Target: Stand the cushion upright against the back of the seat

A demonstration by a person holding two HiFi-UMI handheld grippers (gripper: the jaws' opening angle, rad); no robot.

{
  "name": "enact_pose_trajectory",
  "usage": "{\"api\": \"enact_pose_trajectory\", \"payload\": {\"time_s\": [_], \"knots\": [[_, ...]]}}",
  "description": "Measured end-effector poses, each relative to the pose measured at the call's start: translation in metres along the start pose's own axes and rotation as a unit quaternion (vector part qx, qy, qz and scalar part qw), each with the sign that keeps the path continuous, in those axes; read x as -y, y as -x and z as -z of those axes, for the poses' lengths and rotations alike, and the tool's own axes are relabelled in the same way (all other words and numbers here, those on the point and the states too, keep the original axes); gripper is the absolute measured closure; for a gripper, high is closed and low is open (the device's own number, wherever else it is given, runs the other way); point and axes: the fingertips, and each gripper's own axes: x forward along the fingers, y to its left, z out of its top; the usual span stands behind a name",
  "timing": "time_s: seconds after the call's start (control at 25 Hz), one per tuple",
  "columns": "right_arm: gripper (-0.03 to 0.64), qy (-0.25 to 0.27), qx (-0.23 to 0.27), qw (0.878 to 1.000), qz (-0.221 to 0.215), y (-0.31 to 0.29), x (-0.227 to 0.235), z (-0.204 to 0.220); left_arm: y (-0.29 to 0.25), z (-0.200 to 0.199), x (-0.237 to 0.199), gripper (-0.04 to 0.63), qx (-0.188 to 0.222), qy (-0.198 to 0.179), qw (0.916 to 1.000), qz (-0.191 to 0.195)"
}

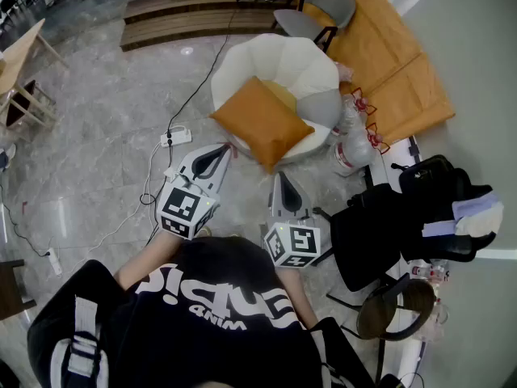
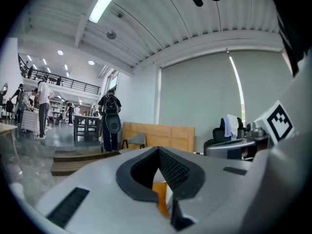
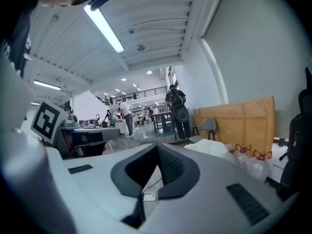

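Observation:
An orange cushion (image 1: pixel 262 123) lies flat on the front of a round white armchair (image 1: pixel 303 61), one corner hanging over the seat's front edge. A smaller grey cushion (image 1: pixel 323 106) rests on the seat to its right. My left gripper (image 1: pixel 229 148) is shut and empty, its tip just short of the orange cushion's near left edge; through its jaws a strip of the orange cushion (image 2: pixel 160 196) shows. My right gripper (image 1: pixel 283 176) is shut and empty, a little below the cushion's overhanging corner.
Two water jugs (image 1: pixel 349 148) stand right of the armchair. A black office chair (image 1: pixel 420 212) with clothes sits at the right. A white power strip (image 1: pixel 175 137) and its cable lie on the marble floor at left. Wooden boards (image 1: pixel 388 63) lie behind the armchair.

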Motion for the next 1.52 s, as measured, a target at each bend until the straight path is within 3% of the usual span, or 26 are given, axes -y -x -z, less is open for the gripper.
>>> {"api": "enact_pose_trajectory", "payload": {"time_s": [0.72,1.16,1.52], "knots": [[0.595,-0.011,0.006,1.000,0.003,0.015,0.012,-0.001,0.004,0.007,0.011,0.588,-0.002,0.002,1.0000,0.004],[0.595,-0.012,0.005,1.000,0.025,0.056,0.074,0.002,-0.019,0.012,0.058,0.588,-0.001,0.000,0.9997,0.024],[0.595,-0.015,-0.004,1.000,0.020,0.064,0.095,0.013,-0.024,0.016,0.075,0.588,0.002,0.002,0.9999,0.016]]}}
